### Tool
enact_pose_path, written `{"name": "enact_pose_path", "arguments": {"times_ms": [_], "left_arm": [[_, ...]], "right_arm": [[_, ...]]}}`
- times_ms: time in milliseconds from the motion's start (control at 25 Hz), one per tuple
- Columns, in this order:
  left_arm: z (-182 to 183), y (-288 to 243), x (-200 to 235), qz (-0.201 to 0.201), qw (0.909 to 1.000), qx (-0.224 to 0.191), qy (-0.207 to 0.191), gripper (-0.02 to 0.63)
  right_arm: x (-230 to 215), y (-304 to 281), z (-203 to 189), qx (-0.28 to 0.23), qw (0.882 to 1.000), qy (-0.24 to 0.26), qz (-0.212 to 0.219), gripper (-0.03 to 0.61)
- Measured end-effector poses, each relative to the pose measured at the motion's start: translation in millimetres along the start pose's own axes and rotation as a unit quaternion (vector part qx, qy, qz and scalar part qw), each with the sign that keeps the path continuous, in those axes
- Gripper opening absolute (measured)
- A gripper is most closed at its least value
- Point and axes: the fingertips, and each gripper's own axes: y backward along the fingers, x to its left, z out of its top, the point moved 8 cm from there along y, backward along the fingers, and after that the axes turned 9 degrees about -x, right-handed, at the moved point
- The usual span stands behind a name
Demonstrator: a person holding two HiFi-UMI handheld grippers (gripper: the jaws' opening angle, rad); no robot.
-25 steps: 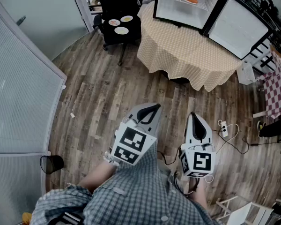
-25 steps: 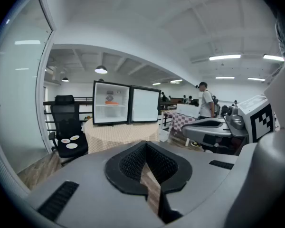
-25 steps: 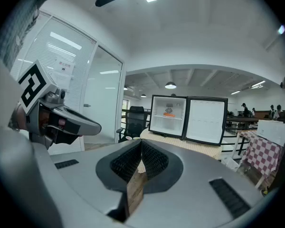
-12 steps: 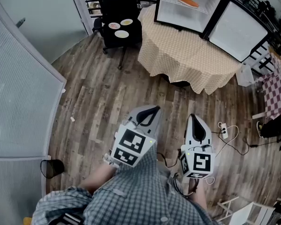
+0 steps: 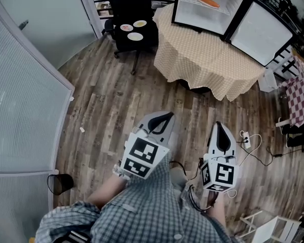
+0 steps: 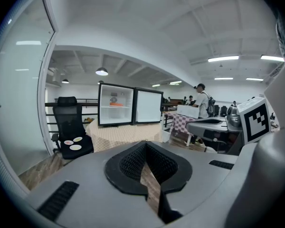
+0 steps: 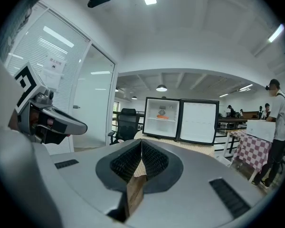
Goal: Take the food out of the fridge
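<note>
A small fridge (image 5: 205, 6) stands open on a round table with a tan checked cloth (image 5: 207, 59), its door (image 5: 261, 32) swung out to the right. An orange piece of food (image 5: 209, 0) lies on its upper shelf. The same fridge (image 6: 116, 111) and the orange food (image 6: 116, 104) show far off in the left gripper view. They show again as the fridge (image 7: 162, 118) and food (image 7: 162, 117) in the right gripper view. My left gripper (image 5: 162, 117) and right gripper (image 5: 221, 127) hover over the wood floor, well short of the table. Both are shut with nothing between the jaws.
A black office chair (image 5: 131, 14) left of the table carries three small plates (image 5: 134, 30). A glass partition (image 5: 25, 100) runs along the left. Cables and a power strip (image 5: 244, 139) lie on the floor at right. People stand far off (image 6: 201, 101).
The table and fridge have slid slightly right in the head view. My right gripper has shifted a little right and lower in that view. The left gripper keeps its place.
</note>
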Motion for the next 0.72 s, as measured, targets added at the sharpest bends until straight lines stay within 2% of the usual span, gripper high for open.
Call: {"name": "enact_pose_path", "arguments": {"times_ms": [320,720], "left_arm": [[-9,18,18,0.010,0.9999,0.007,0.010,0.000],[-6,-4,15,0.006,0.9997,0.000,0.022,0.000]], "right_arm": [[25,1,0,-0.006,1.000,-0.003,0.012,0.010],[4,-11,-5,0.013,1.000,0.021,0.003,0.009]]}}
